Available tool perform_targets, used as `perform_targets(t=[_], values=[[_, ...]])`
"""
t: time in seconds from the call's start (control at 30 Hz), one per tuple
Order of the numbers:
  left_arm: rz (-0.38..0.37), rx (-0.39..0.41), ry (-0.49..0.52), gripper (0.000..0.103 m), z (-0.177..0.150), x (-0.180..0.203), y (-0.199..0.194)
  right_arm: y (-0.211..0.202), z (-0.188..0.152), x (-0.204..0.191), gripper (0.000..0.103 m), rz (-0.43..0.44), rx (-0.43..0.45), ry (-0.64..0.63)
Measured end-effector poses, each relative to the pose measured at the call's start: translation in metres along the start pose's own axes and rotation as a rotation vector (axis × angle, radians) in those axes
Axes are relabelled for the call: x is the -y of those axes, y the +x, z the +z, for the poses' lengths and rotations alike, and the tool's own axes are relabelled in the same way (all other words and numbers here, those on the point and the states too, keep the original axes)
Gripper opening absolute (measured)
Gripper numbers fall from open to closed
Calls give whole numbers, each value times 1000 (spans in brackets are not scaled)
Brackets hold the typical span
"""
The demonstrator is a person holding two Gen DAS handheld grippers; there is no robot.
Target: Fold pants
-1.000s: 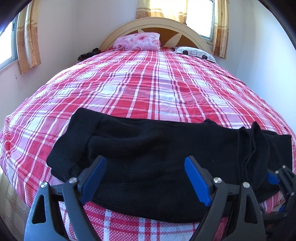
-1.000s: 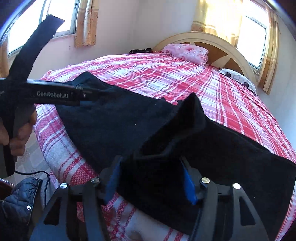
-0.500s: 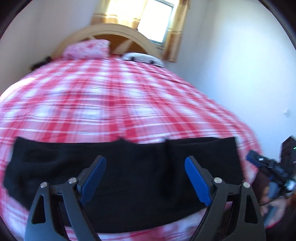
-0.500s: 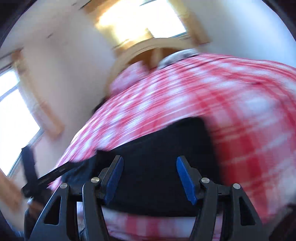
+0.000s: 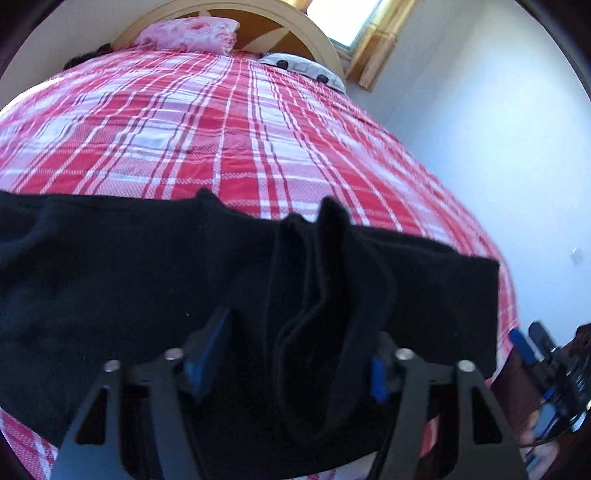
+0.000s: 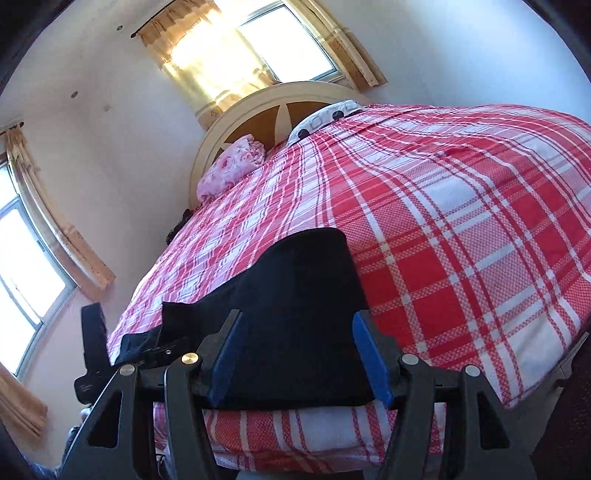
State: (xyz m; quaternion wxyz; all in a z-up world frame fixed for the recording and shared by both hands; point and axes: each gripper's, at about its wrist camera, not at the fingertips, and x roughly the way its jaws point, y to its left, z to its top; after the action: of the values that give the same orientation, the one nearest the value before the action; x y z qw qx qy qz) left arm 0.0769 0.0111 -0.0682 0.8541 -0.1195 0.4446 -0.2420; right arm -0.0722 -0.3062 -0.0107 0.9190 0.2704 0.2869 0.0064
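Observation:
Black pants (image 5: 129, 288) lie flat across the near edge of the red plaid bed (image 5: 221, 129). My left gripper (image 5: 293, 363) points down at them. Its jaws are closing around a raised fold (image 5: 328, 258) of the cloth; the fold bulges over the right pad, while the left pad (image 5: 210, 350) stands apart from it. The fingers (image 5: 521, 343) of my right gripper show at the far right of this view. In the right wrist view, my right gripper (image 6: 297, 356) hovers open over the right end of the pants (image 6: 295, 295), which lies flat.
A pink pillow (image 5: 188, 29) and a white patterned pillow (image 5: 303, 70) rest against the curved headboard (image 6: 258, 107). A dark item (image 5: 85, 59) lies at the bed's far left corner. Curtained windows (image 6: 288, 40) are behind; a white wall (image 5: 498, 129) runs along the right side.
My left gripper swung right along the pants, and its jaws narrowed around the fold. My right gripper rolled and moved right; the cloth lifted between its pads a second ago now lies flat.

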Motion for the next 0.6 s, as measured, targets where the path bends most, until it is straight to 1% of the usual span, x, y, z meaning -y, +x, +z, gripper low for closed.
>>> perform_targets(t=[0.03,0.1,0.17,0.23,0.3,0.33,0.4,0.47,0.5,0.57,0.6], values=[[-9,5,1,54,0,1,-3,0,1,1,62,4,3,4],[-30,13,24,37,-1,9,-8,-2,1,4,62,14,8,21],[-52,17,19,31,-1,13,-10,-2,1,10,62,50,5,62],[-113,5,-3,27,-1,13,-6,-5,-1,13,62,93,3,98],[-137,-16,-32,18,-1,10,0,-6,-2,13,62,143,-7,118],[-148,-23,-49,16,-1,9,2,-5,-4,11,62,163,-14,119],[-177,-19,-73,13,1,7,-2,-5,-8,4,62,170,-35,93],[-225,4,-90,12,9,10,-14,-2,-16,-7,61,179,-73,42],[-257,21,-93,12,15,15,-23,0,-24,-14,47,195,-100,15],[-309,49,-82,12,26,29,-39,10,-40,-29,27,268,-179,-16],[-326,63,-68,12,31,38,-46,14,-47,-38,26,292,-201,-35]])
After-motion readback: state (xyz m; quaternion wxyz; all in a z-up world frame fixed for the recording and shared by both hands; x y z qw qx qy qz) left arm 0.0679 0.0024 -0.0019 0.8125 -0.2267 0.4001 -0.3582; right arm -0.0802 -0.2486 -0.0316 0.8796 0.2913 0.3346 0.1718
